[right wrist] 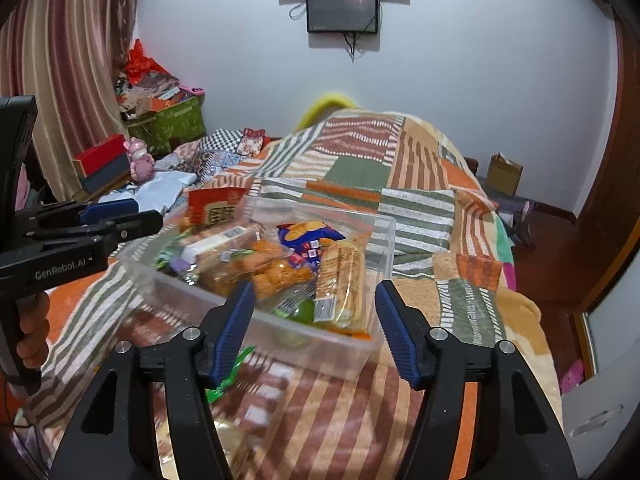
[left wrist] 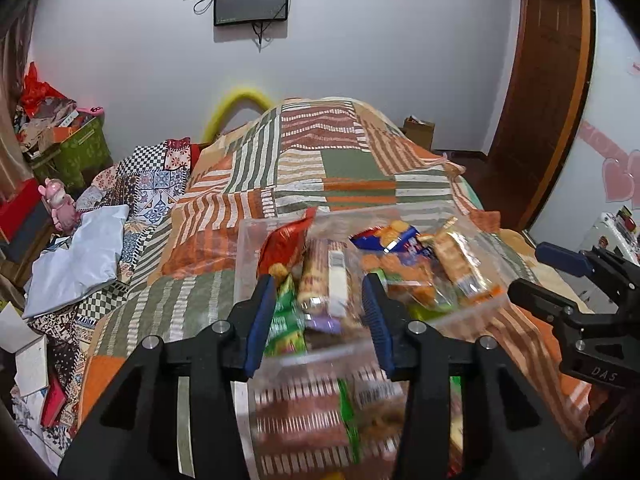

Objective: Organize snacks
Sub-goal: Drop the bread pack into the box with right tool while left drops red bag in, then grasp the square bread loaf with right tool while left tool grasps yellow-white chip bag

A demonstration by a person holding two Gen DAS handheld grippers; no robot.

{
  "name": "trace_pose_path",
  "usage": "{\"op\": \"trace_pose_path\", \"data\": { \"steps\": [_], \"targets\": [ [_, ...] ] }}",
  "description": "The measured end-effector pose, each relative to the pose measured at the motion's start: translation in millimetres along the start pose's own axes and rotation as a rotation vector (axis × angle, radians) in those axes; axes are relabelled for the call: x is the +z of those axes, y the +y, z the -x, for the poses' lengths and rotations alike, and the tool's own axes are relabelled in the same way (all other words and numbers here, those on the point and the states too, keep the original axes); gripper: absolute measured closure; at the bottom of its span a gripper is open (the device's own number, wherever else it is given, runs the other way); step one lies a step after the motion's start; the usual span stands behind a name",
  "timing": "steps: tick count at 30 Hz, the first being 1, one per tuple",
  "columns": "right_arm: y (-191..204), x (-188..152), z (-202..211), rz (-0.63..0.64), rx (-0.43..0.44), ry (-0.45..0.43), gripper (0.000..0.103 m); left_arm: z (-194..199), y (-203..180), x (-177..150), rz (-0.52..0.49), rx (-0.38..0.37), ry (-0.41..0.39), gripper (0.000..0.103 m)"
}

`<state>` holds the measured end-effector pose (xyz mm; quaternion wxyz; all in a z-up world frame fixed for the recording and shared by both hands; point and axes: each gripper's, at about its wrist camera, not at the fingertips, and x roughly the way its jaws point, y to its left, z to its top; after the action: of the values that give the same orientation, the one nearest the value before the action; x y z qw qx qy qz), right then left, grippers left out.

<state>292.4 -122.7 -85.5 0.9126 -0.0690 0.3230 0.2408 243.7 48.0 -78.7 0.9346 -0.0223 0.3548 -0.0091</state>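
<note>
A clear plastic bin (left wrist: pixel 250 240) (right wrist: pixel 384 232) sits on the patchwork bedspread, filled with several snack packets: a red bag (left wrist: pixel 286 242) (right wrist: pixel 214 208), a blue biscuit pack (left wrist: pixel 394 236) (right wrist: pixel 310 236), a long cracker pack (left wrist: pixel 322 276) (right wrist: pixel 342 284) and green packets (left wrist: pixel 286 312). My left gripper (left wrist: pixel 318 312) is open, jaws wide over the bin's near rim, holding nothing. My right gripper (right wrist: pixel 312 320) is open at the bin's near right corner, holding nothing. Each gripper shows in the other view: the right one (left wrist: pixel 560 280), the left one (right wrist: pixel 120 216). Loose packets (left wrist: pixel 352 408) (right wrist: pixel 228 380) lie before the bin.
The bedspread (left wrist: pixel 320 168) covers a bed with a raised hump behind the bin. Left of the bed are a grey bag (left wrist: pixel 80 256), a pink toy (left wrist: pixel 60 204), a green box (left wrist: pixel 82 148) and clutter. A wooden door (left wrist: pixel 540 92) stands right. A monitor (left wrist: pixel 252 0) hangs on the wall.
</note>
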Motion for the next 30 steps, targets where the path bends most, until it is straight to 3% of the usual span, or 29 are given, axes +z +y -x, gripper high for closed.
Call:
{"op": "trace_pose_path", "data": {
  "steps": [7, 13, 30],
  "targets": [
    [12.4, -12.2, 23.3, -0.006, 0.011, -0.02, 0.037, 37.4, -6.7, -23.5, -0.01, -0.011, -0.015, 0.038],
    [22.5, -28.7, 34.8, -0.029, 0.037, -0.018, 0.034, 56.3, -5.1, -48.9, 0.009, -0.019, 0.006, 0.033],
    [60.1, -84.1, 11.4, -0.033, 0.123, 0.105, 0.034, 37.2, 12.0, -123.3, 0.066, -0.017, 0.188, 0.031]
  ]
}}
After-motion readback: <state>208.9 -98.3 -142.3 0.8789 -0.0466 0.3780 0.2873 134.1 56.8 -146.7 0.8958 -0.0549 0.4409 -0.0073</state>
